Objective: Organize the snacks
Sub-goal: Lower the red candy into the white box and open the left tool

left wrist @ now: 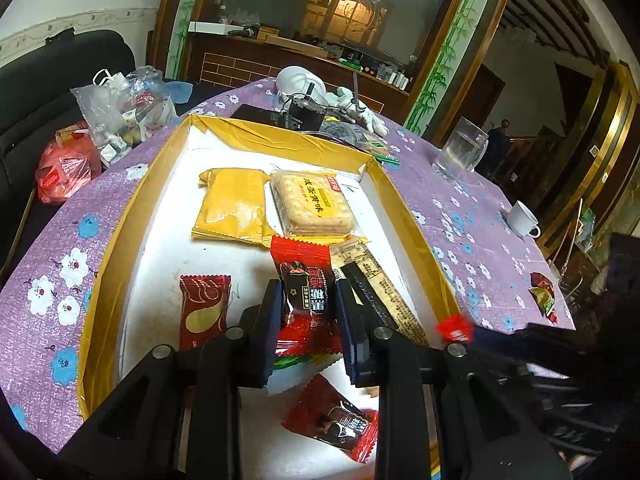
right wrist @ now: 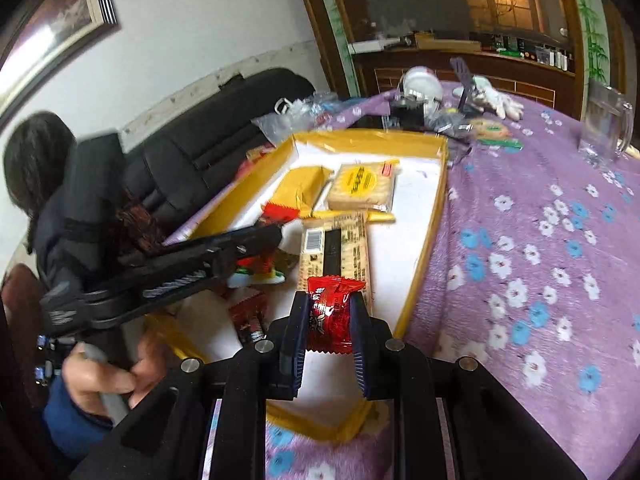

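A shallow box with a gold rim (left wrist: 132,216) and a white floor lies on the purple flowered tablecloth. My left gripper (left wrist: 309,286) hangs over it, shut on a red-and-black snack packet (left wrist: 306,300). In the box lie a yellow packet (left wrist: 230,208), a clear biscuit pack (left wrist: 312,204), a long beige packet (left wrist: 380,292), a dark red packet (left wrist: 204,308) and another red-and-black packet (left wrist: 336,424). My right gripper (right wrist: 330,300) is shut on a small red candy packet (right wrist: 334,312) above the box's near right part. That candy shows blurred in the left wrist view (left wrist: 454,328).
A glass mug (left wrist: 460,152) and a white cup (left wrist: 522,218) stand on the cloth right of the box. A loose candy (left wrist: 544,296) lies near the table's right edge. Plastic bags (left wrist: 120,108) and a black sofa (right wrist: 224,120) are to the left. A person's hand (right wrist: 104,376) holds the left gripper.
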A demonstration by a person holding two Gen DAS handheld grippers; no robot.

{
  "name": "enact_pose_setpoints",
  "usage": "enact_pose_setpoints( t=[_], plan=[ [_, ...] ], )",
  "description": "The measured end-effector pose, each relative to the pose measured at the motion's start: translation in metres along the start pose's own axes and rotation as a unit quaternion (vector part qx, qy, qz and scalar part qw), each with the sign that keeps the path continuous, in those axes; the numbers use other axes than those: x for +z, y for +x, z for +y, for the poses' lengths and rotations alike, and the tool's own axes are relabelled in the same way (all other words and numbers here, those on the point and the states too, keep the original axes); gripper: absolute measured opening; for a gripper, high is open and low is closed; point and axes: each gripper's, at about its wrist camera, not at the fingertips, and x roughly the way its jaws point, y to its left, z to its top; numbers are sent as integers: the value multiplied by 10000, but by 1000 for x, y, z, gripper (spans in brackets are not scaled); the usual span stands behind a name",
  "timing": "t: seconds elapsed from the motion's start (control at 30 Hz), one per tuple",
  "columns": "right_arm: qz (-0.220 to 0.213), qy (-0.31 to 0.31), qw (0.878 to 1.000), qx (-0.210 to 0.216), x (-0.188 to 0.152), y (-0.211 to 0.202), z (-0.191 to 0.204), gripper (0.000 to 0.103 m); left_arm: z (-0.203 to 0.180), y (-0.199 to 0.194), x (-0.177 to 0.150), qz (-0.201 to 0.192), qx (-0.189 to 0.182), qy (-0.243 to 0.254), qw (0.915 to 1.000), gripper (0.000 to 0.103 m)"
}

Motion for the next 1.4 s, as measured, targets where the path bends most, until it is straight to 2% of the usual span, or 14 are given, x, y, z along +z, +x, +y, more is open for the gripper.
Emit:
enact_pose_setpoints(
  t=[0.37,1.4],
  plan=[
    [227,-196,9995,-57,-10,24,6,20,2,2,1,3,-130,-34,9999,24],
    [154,-696,9974,-98,-20,22,25,23,-1,1,3,28,-69,-13,10000,24]
  ],
)
